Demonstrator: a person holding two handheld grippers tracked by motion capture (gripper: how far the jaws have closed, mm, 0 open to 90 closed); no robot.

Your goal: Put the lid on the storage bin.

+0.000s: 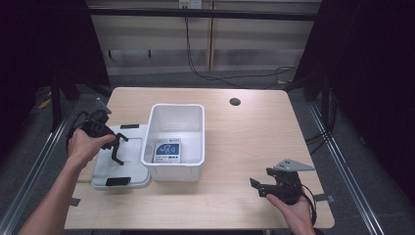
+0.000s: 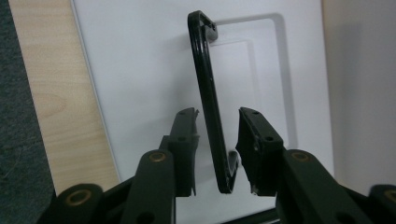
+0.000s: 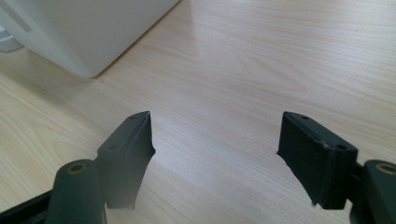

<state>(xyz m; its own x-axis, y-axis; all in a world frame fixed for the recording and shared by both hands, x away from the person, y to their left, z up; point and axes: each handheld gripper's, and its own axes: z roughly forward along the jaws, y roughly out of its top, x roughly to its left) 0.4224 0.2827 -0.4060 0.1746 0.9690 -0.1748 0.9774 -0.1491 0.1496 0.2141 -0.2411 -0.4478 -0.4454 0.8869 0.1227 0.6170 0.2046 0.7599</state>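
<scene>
Left gripper (image 2: 217, 140) straddles w/ parted jaws the lid's (image 1: 132, 152) raised black handle (image 2: 208, 93), beside white bin (image 1: 195, 142). Right gripper (image 3: 215, 154) hovers wide open over bare table (image 1: 244, 132).

Both forearms bare, no sleeves in the high view. Left gripper (image 1: 116, 148) and right gripper (image 1: 258, 186) are black, each with a grey three-cornered plate on top; a black cable loops by the right gripper's wrist. Jaws are matte black blocky pads with small screw holes, on black link arms with brass-coloured pivot rings.
</scene>
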